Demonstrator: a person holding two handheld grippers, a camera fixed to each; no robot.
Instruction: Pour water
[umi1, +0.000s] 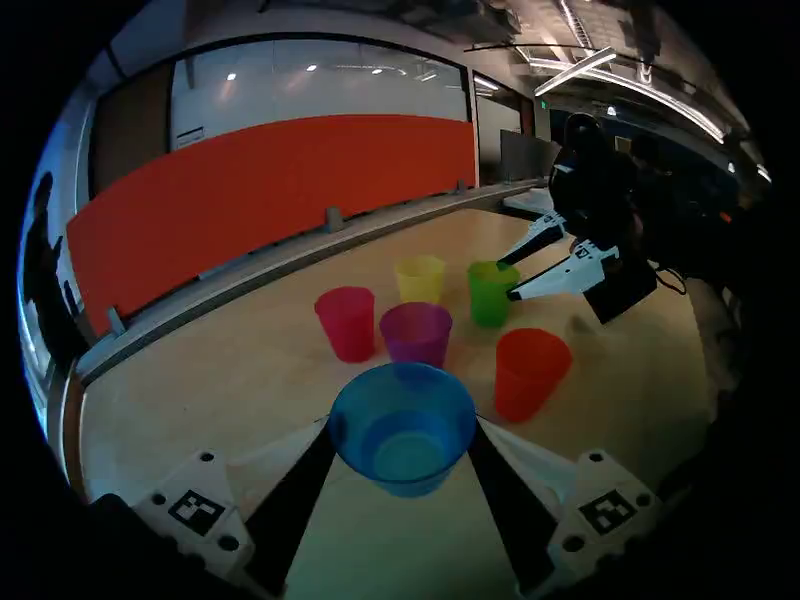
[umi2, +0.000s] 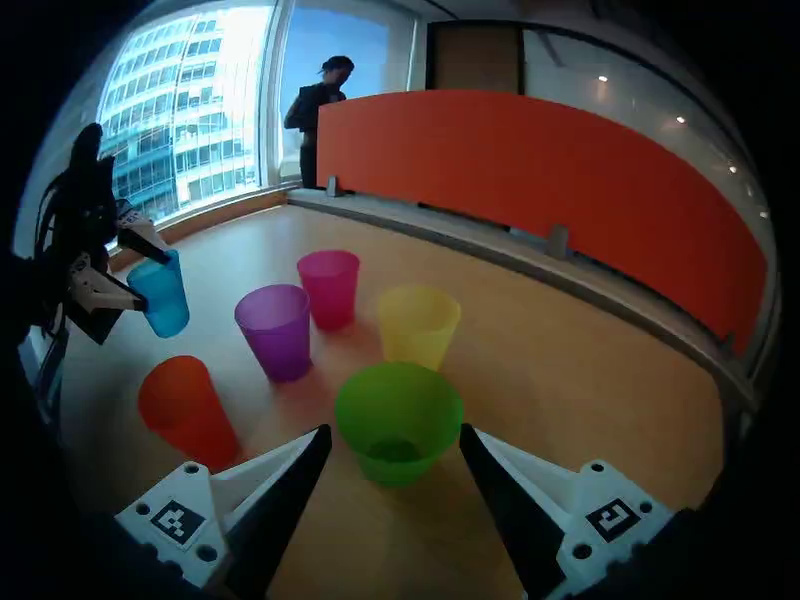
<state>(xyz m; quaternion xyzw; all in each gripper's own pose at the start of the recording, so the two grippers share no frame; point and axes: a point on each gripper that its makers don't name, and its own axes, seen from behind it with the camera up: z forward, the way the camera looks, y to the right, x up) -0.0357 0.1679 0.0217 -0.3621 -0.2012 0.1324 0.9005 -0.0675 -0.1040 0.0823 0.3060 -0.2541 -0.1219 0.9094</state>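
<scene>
Both are busy: the left claw (umi1: 401, 428) pinches the blue cup (umi1: 402, 445) by its sides, raised off the tabletop (umi2: 560, 380). The right claw (umi2: 392, 432) flanks the standing green cup (umi2: 398, 412), though I cannot tell whether it presses. The thin plastic looks light and squashable, so a gentle mid-wall hold seems best.

Pale wooden tabletop (umi2: 580, 390) with a loose cluster of coloured cups.
A translucent pink plastic cup (umi2: 329, 287), a translucent purple plastic cup (umi2: 274, 331) and a translucent yellow plastic cup (umi2: 419, 326) stand upright near one another. A translucent green plastic cup (umi2: 398, 421) stands just in front of them, and a translucent orange plastic cup (umi2: 186, 411) stands off to one side.
</scene>
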